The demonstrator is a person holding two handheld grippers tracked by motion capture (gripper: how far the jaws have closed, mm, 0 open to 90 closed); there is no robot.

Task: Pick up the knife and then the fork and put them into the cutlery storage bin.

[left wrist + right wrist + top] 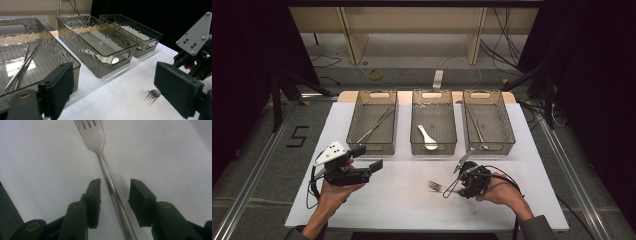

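Note:
A metal fork lies on the white table top, tines toward the left. My right gripper is low over it and open. In the right gripper view the fork handle runs between the two black jaws of my right gripper, and neither pad touches it. My left gripper is held above the table's left side, open with nothing between its jaws. The left gripper view looks past my left gripper to the fork's tines and the right gripper's grey plate.
Three clear bins stand in a row at the back of the table. The left bin holds thin metal sticks, the middle bin a white spoon, the right bin a slim metal utensil.

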